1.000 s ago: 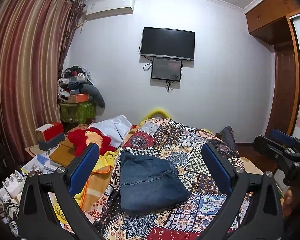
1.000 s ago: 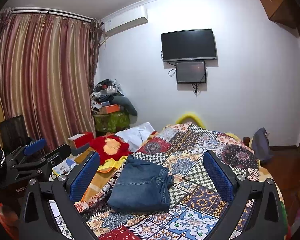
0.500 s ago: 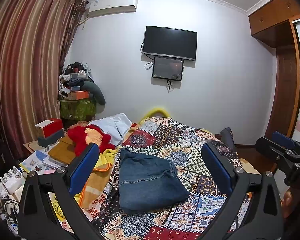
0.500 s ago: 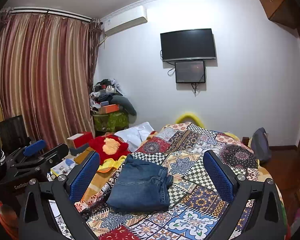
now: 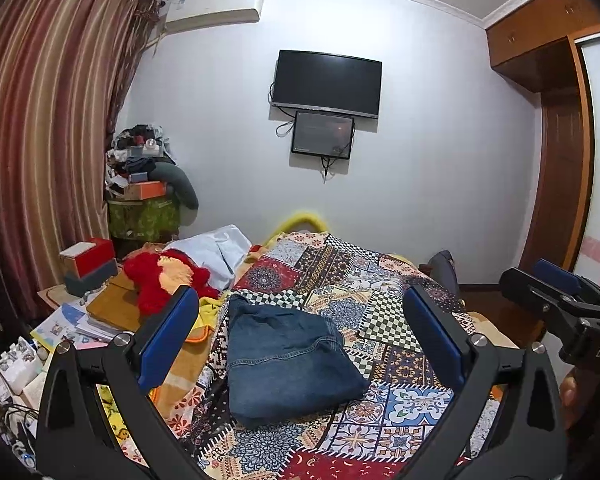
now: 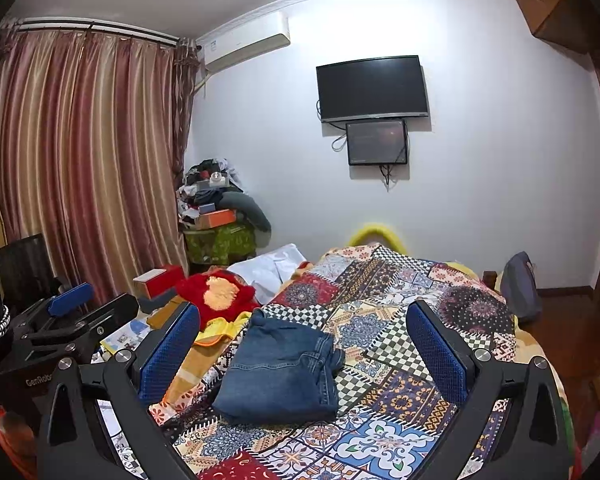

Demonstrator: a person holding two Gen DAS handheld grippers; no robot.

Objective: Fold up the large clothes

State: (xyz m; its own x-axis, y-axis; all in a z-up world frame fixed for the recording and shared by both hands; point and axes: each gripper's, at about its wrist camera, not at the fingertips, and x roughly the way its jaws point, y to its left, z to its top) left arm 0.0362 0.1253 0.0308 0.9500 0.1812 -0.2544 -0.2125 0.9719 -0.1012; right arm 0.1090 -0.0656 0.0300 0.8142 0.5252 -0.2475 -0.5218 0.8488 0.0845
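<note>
A pair of blue jeans (image 5: pixel 288 360) lies folded into a compact rectangle on the patchwork bedspread (image 5: pixel 384 292); it also shows in the right wrist view (image 6: pixel 284 372). My left gripper (image 5: pixel 300 340) is open and empty, held above and short of the jeans. My right gripper (image 6: pixel 304 344) is open and empty too, also back from the jeans. The right gripper shows at the right edge of the left wrist view (image 5: pixel 560 304), and the left gripper at the left edge of the right wrist view (image 6: pixel 68 320).
A red plush toy (image 5: pixel 160 276) and a white cloth (image 5: pixel 216 248) lie at the bed's left side. A cluttered side table (image 5: pixel 84 312) with boxes and papers stands left. A yellow-orange towel (image 6: pixel 220 332) lies beside the jeans. A wardrobe (image 5: pixel 560 160) stands right.
Both grippers have drifted slightly back and up from the bed; the jeans stay still and folded. Both stay open.
</note>
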